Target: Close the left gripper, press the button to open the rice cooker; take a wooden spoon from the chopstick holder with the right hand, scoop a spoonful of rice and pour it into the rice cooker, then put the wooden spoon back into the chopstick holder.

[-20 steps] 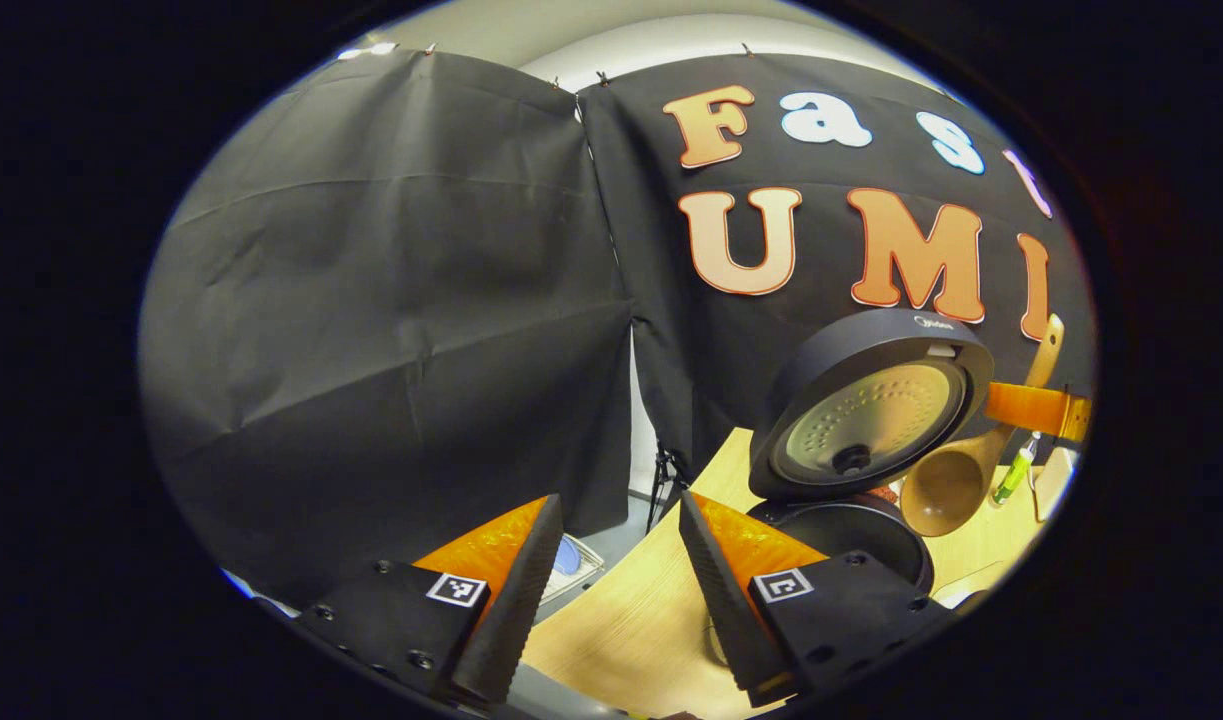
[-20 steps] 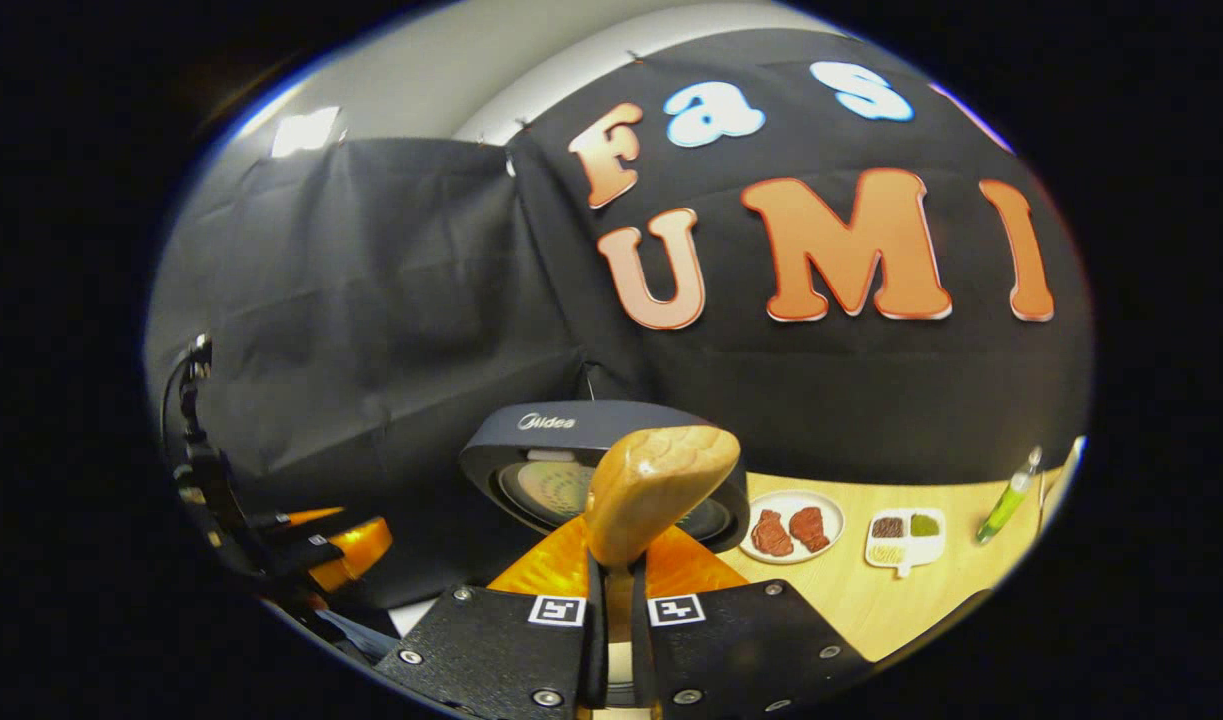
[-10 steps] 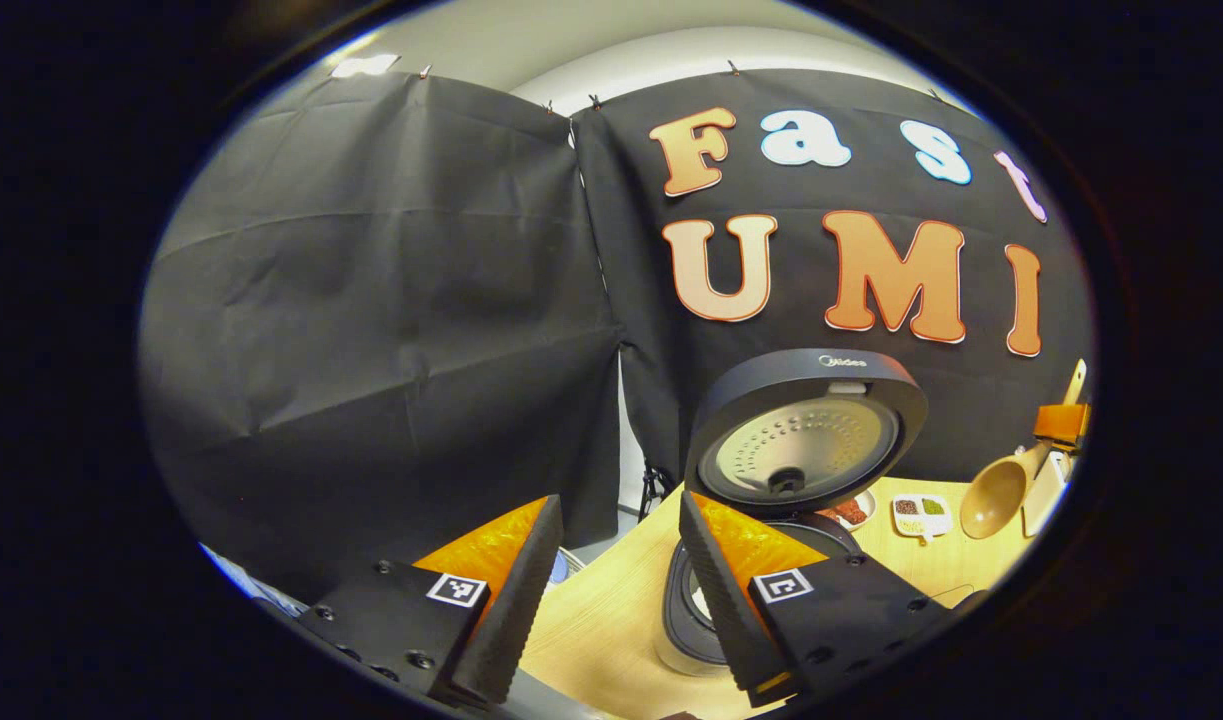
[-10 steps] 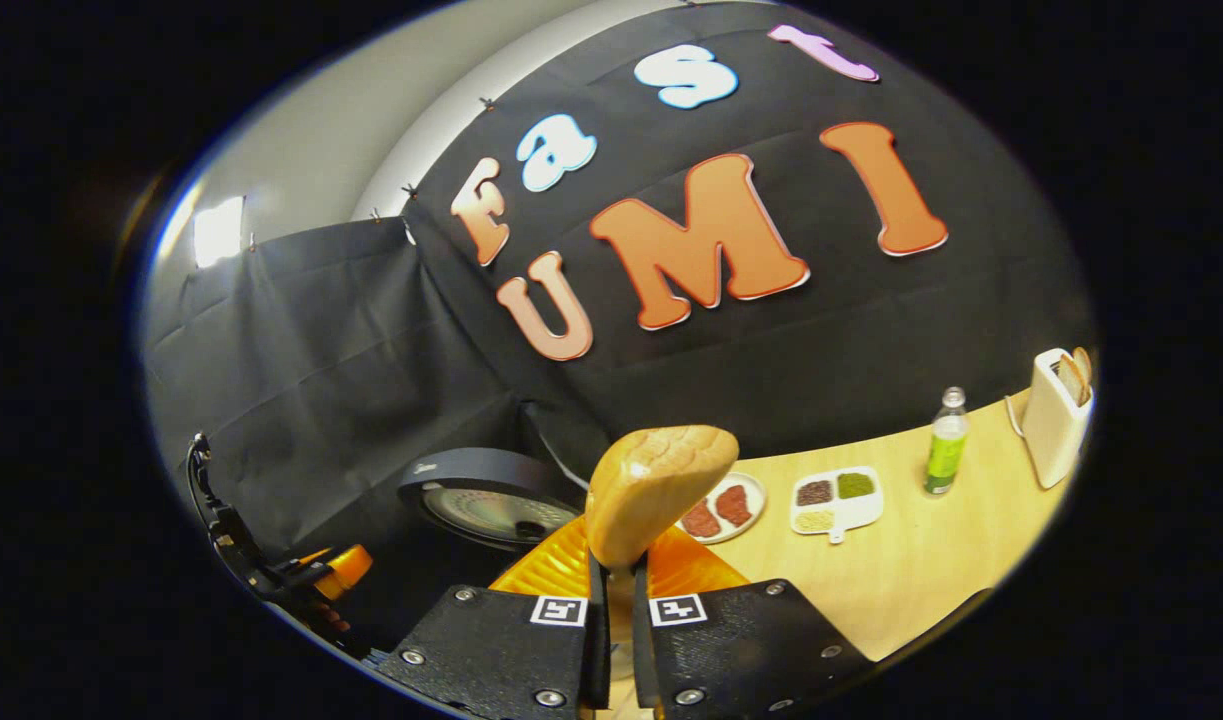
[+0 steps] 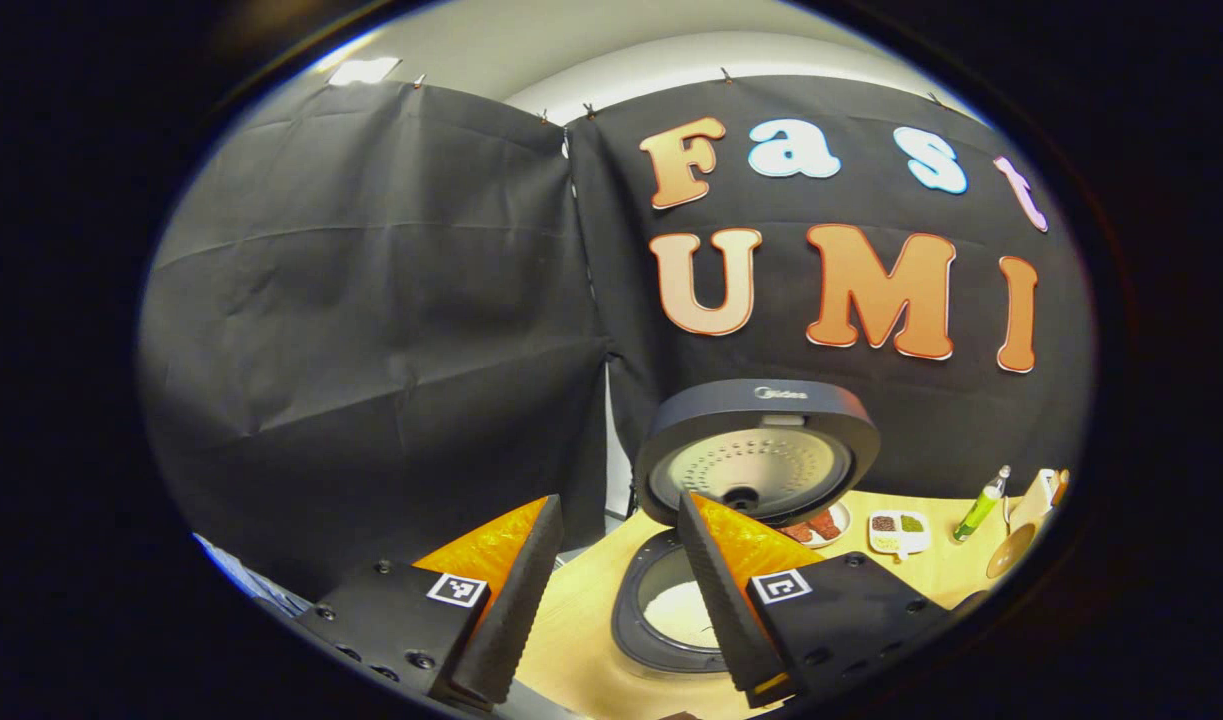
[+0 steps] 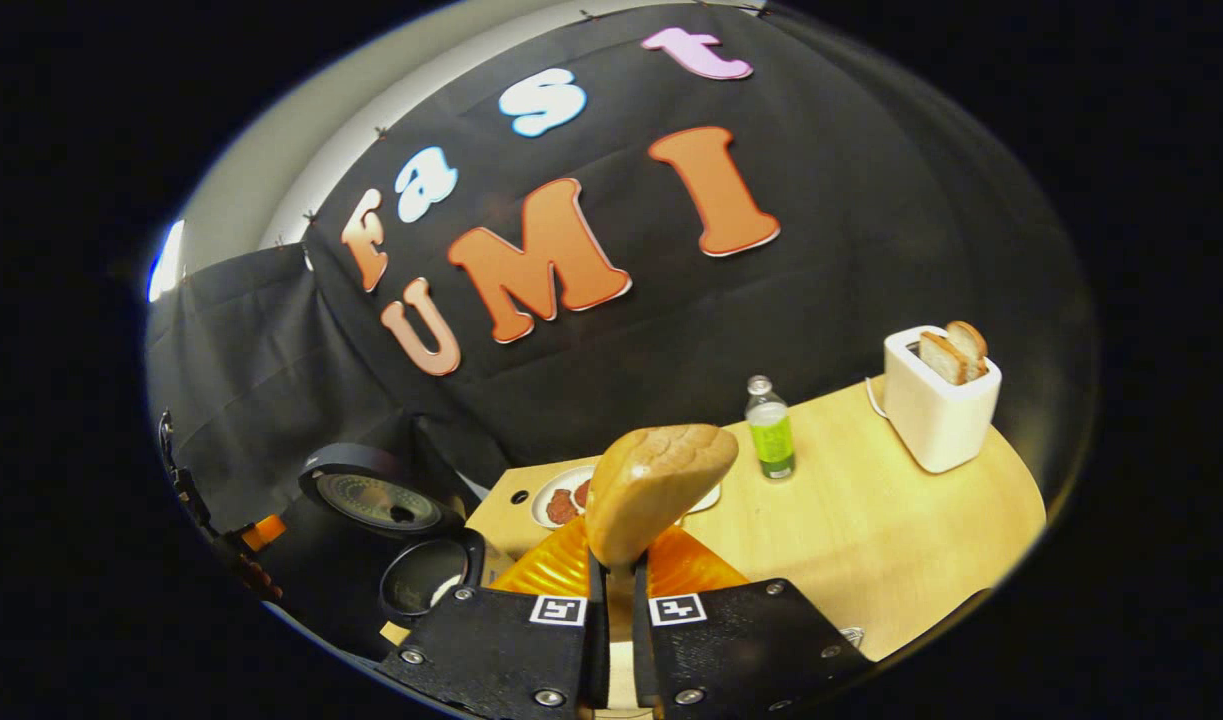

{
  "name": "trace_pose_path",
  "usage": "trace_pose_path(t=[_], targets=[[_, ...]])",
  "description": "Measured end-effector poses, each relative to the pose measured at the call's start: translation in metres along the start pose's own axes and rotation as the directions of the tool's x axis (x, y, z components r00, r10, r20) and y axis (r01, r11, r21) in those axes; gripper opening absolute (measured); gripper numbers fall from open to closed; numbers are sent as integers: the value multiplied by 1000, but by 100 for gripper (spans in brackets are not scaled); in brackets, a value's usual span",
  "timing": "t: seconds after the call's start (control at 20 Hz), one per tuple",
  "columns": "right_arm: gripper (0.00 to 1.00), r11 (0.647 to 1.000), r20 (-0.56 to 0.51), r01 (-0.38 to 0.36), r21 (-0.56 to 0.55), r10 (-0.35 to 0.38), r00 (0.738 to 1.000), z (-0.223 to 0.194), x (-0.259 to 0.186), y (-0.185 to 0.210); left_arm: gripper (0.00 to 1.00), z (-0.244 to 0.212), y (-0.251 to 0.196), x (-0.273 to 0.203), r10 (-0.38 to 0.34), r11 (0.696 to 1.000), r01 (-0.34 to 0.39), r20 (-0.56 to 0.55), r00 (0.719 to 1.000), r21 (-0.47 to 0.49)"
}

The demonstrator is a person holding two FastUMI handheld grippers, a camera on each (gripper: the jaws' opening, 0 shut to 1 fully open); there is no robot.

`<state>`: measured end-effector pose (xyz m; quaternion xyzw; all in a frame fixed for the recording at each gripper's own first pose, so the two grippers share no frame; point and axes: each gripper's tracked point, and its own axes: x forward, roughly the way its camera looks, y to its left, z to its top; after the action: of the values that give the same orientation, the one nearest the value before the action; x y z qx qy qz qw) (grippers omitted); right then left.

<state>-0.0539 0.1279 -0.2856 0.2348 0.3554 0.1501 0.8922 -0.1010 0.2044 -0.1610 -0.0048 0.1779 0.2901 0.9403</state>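
The black rice cooker (image 5: pixel 756 450) stands with its lid raised, and white rice lies in its pot (image 5: pixel 676 610). My left gripper (image 5: pixel 617 500) is open and holds nothing, in front of and left of the pot. My right gripper (image 6: pixel 616 565) is shut on the wooden spoon (image 6: pixel 656 490), whose broad handle end sticks up between the fingers. The spoon's bowl (image 5: pixel 1011 548) shows at the far right of the left gripper view, well away from the cooker. In the right gripper view the cooker (image 6: pixel 371 500) lies far left, with the left gripper (image 6: pixel 251 540) beyond it.
On the wooden table (image 6: pixel 871 530) stand a green bottle (image 6: pixel 771 435), a white toaster (image 6: pixel 936 400) with bread in it, a plate of meat (image 6: pixel 561 500) and a divided dish (image 5: pixel 896 525). The table's left edge runs just beside the cooker.
My right gripper has carried the spoon from over the cooker away to the right and turned toward the toaster side. The left gripper view has swung so the open pot now shows.
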Motion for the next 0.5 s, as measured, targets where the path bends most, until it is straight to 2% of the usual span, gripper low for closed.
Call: trace_pose_path(t=[0.1, 0.25, 0.3, 0.4, 0.5], targets=[[8, 998, 4, 65, 14, -66, 998, -3, -12, -32, 76, 1, -21, 0, -35, 999, 35, 4, 999, 16], [9, 988, -12, 136, 68, -136, 991, -9, -29, -69, 75, -5, -53, -1, -105, 995, 104, -34, 994, -9], [9, 984, -17, 158, 81, -157, 987, -12, -34, -80, 87, -5, -60, -2, -116, 993, 116, -38, 993, -9], [9, 974, -31, 214, 77, -212, 977, -23, -44, -104, 76, -1, -66, -4, -127, 992, 127, -34, 991, 6], [9, 964, -57, 252, 86, -248, 967, -36, -55, -119, 76, 4, -69, -3, -133, 991, 133, -27, 991, 24]])
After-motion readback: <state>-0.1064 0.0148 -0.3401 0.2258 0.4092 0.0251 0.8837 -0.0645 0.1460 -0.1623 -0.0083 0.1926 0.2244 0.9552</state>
